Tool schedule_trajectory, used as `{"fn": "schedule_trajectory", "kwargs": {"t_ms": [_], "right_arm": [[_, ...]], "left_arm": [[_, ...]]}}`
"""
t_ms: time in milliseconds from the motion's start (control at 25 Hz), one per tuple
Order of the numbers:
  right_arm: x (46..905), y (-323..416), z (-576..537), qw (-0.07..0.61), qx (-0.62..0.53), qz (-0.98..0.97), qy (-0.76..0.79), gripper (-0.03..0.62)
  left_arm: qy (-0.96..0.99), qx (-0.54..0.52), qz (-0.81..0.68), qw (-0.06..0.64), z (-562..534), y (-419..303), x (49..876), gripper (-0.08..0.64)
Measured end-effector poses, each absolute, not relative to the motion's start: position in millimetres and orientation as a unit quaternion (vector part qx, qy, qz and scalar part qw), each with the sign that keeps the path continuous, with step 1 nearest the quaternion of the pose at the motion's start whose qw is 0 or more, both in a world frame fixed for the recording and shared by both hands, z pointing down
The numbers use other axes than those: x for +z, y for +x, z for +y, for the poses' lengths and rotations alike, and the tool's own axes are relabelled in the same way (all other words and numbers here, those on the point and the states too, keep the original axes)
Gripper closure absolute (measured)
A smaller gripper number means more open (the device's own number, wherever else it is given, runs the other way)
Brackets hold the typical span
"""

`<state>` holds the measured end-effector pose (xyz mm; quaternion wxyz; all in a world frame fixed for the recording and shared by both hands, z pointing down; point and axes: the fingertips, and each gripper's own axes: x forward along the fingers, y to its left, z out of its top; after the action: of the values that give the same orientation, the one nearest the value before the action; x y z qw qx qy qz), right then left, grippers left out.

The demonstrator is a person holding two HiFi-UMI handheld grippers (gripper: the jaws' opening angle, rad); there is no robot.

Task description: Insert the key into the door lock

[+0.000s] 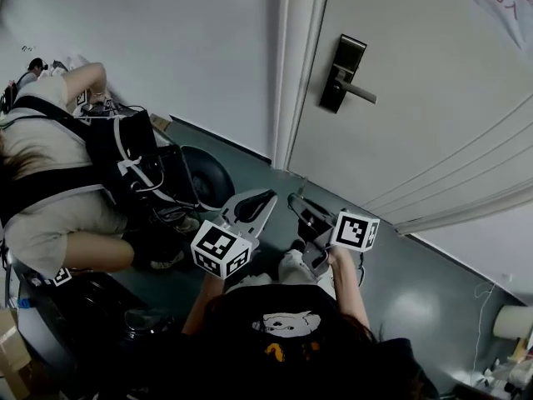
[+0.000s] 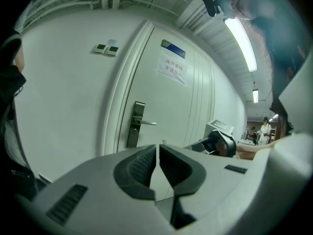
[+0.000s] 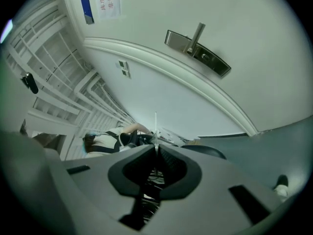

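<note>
The person is holding the right tongs clamped on a thin silvery metal key. The key is sticking straight out past the tips, its long axis running along the tongs. In the right gripper view it is showing edge-on as a fine bright line, aiming at the pale wall below the curved door frame. The dark rectangular lock plate with its silver lever handle is sitting well apart from it, up and to the right in that view. The left tongs are sitting pressed together with nothing showing between them. They are facing the white panelled door, with the lock just left of their line. In the head view both tongs are hovering low over the grey-green floor, side by side and well short of the door, and the key is too small to pick out there. A brown cardboard carton is poking in at the lower left corner, and I cannot tell what is in it. Only the left gripper view is showing the paper sign with red print, the blue plate above it, two small wall switches and a lit ceiling strip light. The head view is showing a second person crouching by the wall at the left, wearing black straps.
</note>
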<state>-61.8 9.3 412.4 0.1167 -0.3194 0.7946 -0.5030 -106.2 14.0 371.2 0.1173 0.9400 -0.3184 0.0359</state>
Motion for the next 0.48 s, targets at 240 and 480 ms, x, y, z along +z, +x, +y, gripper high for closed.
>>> {"fn": "schedule_trajectory", "kwargs": {"t_ms": [240,480], "right_arm": [[412,-14,-32,0.121,-0.506,0.793,-0.318,0.569],[414,29,-66,0.132,-0.514,0.786,-0.318,0.569]], "left_arm": [[0.937,0.042,-0.325,0.119,-33,-61,372,0.535],[0.939,0.057,-0.317,0.118,-65,-15,370,0.535]]}}
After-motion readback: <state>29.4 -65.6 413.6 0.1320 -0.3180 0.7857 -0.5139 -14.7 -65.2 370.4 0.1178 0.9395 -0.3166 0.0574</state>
